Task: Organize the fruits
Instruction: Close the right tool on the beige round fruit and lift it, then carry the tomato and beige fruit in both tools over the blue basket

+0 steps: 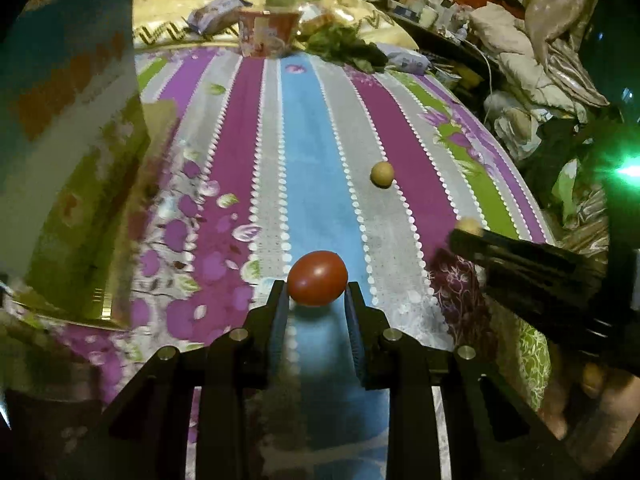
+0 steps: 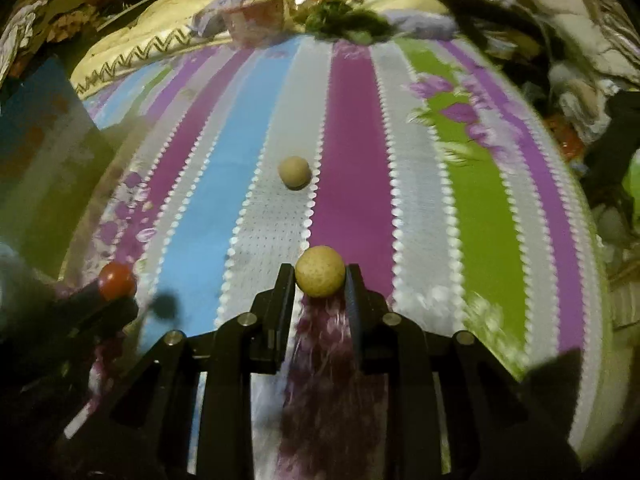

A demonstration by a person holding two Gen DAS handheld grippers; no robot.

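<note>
Left gripper (image 1: 317,286) has its fingers clamped on a red tomato-like fruit (image 1: 317,283), which sits low in the centre of the left wrist view, pinched at both sides above the blue stripe of the bedsheet (image 1: 312,160). Over on the lower left of the right wrist view the same red fruit (image 2: 117,281) shows at the tips of that gripper, raised off the sheet.

Right gripper (image 2: 320,276) is gripping too: fingers closed tight around a tan round fruit (image 2: 320,271), lower centre of its own view, over the grey and purple stripes. In the left wrist view this gripper comes in from the right edge, with only a sliver of the tan fruit (image 1: 469,226) peeking past its tip.

A second tan fruit (image 2: 295,173) lies loose on the grey dotted stripe, mid-frame in the right wrist view, well apart from both grippers; in the left wrist view it (image 1: 382,175) sits right of centre.

Upper centre, far end of the bed: a red-patterned paper cup (image 1: 268,34) with leafy greens (image 1: 344,46) just beside it. A blurred box (image 1: 68,140) fills the left side.
</note>
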